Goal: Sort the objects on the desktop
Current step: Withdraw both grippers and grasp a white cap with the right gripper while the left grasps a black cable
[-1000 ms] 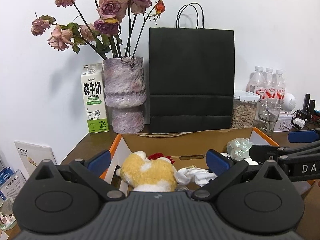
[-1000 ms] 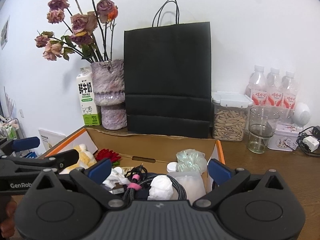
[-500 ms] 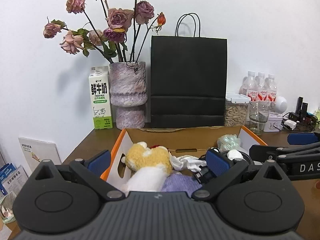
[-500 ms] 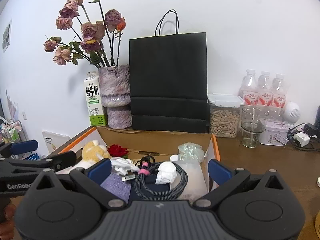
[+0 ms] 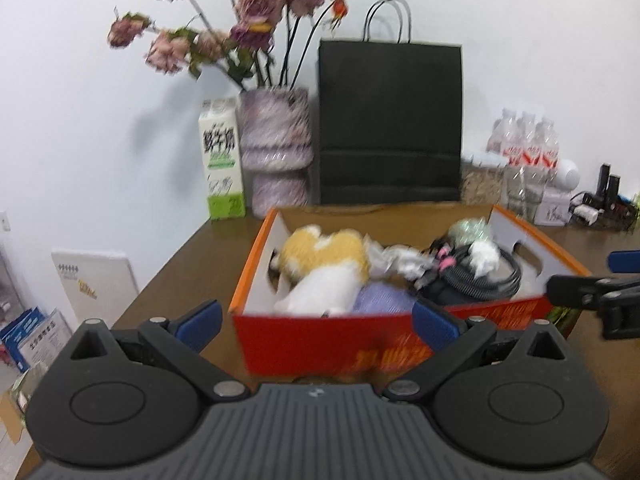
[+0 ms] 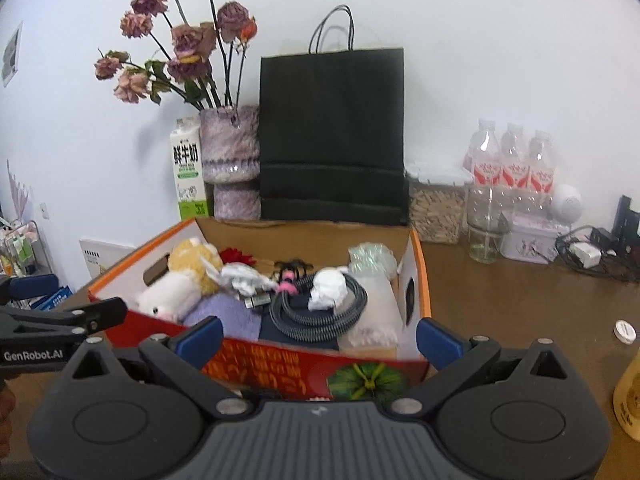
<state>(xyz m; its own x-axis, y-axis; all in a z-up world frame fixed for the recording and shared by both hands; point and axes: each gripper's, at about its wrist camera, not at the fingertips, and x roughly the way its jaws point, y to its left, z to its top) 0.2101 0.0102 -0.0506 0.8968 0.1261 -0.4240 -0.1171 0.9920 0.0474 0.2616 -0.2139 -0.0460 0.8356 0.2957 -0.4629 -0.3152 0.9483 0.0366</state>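
1. Cardboard box [image 6: 280, 364], red and orange on the outside, sits on the brown wooden desk [image 6: 520, 304] just ahead of both our claws, its top open.
2. Inside it we see a yellow and white plush toy [image 6: 188, 276] on the left, a purple cloth [image 6: 228, 316] in front of it, a coiled grey cable [image 6: 320, 312] in the middle with a crumpled white tissue [image 6: 328, 286] on top, and a pale green crinkled bundle [image 6: 370, 256] near the back right corner.
3. Our left claw [image 5: 316, 320] is spread wide and holds nothing; its blue fingertips [image 5: 200, 318] stand on either side of the box's near wall, short of it.
4. Our right claw [image 6: 318, 334] is likewise wide open and empty, in front of the same wall.
5. Behind the box, against the white wall, stand a milk carton [image 6: 188, 172], a mottled purple vase [image 6: 230, 164] of dried roses and a black paper bag [image 6: 332, 136].
6. To the right of the bag are a lidded clear container [image 6: 438, 204] of what look like seeds, an empty glass [image 6: 486, 224], three plastic bottles [image 6: 510, 160] and a small tin [image 6: 528, 238].
7. A tangle of black cables and a white plug [image 6: 586, 254] lie at the far right of the desk, and a small white cap [image 6: 625, 332] lies nearer to us.
8. The left wrist view is blurred, so finer detail there is lost.
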